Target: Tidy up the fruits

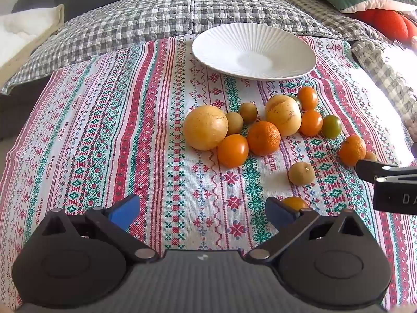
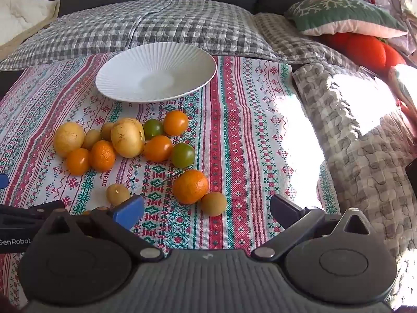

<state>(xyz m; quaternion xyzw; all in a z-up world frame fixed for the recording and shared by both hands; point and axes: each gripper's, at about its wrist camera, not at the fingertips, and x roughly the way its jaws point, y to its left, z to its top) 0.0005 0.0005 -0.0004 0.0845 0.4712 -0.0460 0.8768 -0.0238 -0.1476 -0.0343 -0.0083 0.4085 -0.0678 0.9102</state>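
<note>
The task is judged barely begun: nothing has been placed on the plate (image 1: 254, 52), and every fruit lies loose on the cloth (image 1: 117, 135).

The cloth, striped in red, green and white, is spread over a checked quilt (image 1: 146, 18) on what appears to be a sofa. Cushions (image 2: 344, 15) are piled at the far right, and strong sunlight washes out the cloth's right edge in the right wrist view.

The plate, white and ribbed, is set at the far side of the cloth, well apart from both grippers.

The fruit is gathered nearer, just in front of the plate. Two large yellow fruits (image 1: 206, 127) are seen in the main cluster, with oranges (image 1: 263, 138), smooth orange tomatoes (image 1: 232, 150), green tomatoes (image 2: 183, 155) and small brown fruits (image 1: 301, 173) touching or just beside them. One orange (image 2: 190, 186) and a brown fruit lie apart, close to the right gripper.

The left gripper (image 1: 202, 208) is held with fingers spread wide and nothing between them; a small orange fruit (image 1: 294, 202) sits just behind its right finger. The right gripper (image 2: 207, 208) is likewise spread and empty.

All fruit is left to be moved.
</note>
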